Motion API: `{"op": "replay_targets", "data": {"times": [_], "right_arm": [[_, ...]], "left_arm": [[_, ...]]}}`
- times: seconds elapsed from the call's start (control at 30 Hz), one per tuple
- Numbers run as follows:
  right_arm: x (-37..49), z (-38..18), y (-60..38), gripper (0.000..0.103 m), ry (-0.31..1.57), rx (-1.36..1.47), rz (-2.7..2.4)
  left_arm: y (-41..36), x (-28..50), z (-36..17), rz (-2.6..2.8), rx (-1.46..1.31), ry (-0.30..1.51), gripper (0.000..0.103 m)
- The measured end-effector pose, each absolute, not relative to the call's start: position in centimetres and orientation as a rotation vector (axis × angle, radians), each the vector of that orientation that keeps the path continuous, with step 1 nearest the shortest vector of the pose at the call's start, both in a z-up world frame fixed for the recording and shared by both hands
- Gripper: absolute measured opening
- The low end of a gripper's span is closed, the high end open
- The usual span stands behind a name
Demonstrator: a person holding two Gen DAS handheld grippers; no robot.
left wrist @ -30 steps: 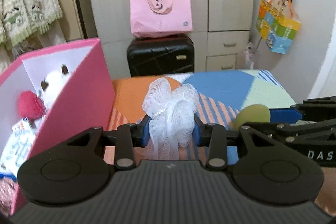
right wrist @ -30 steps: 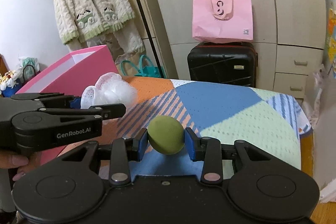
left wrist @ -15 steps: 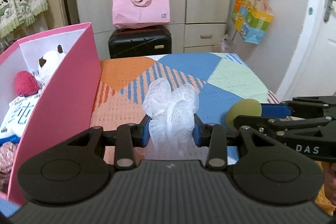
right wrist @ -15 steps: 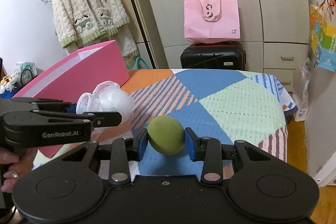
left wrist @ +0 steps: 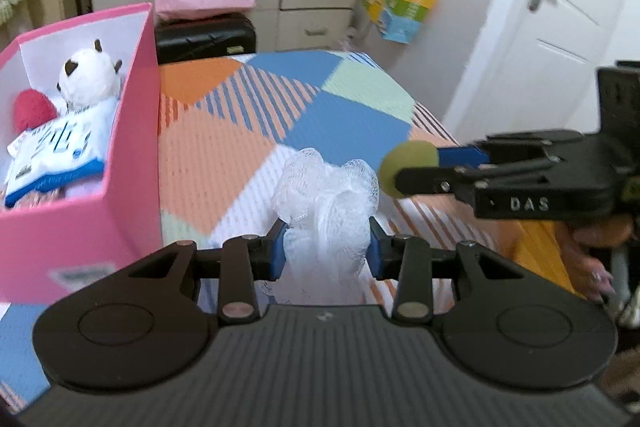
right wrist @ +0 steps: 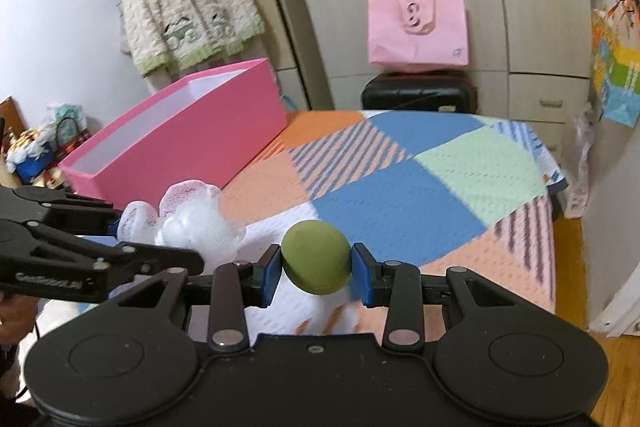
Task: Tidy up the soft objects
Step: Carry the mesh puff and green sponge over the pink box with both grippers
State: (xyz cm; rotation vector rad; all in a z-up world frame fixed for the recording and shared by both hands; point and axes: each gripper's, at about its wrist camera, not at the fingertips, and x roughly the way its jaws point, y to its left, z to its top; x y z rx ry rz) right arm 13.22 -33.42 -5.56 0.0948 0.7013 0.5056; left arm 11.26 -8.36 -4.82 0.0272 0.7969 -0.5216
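Left wrist view, white mesh bath pouf (left wrist: 328, 211) clamped in left hand-held gripper (left wrist: 326, 253), olive-green foam ball (right wrist: 315, 257) pinched by right hand-held gripper (right wrist: 316, 273), open pink cardboard box (left wrist: 136, 131) beside.

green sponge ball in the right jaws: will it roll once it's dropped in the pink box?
Probably a little. The green sponge ball is egg-shaped, so it would likely wobble rather than roll far. It looks matte and squashy, so slipping seems unlikely. The pink box already holds soft things that should stop it.
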Motion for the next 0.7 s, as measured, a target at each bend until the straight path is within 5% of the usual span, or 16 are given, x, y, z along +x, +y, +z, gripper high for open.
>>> {"op": "replay_targets", "data": {"times": [0.7], "right_arm": [[9.5, 1.4, -25.4, 0.044, 0.656, 0.0, 0.761]], "left_arm": [[1.6, 5.6, 1.3, -0.511, 0.035, 0.691, 0.038]]}}
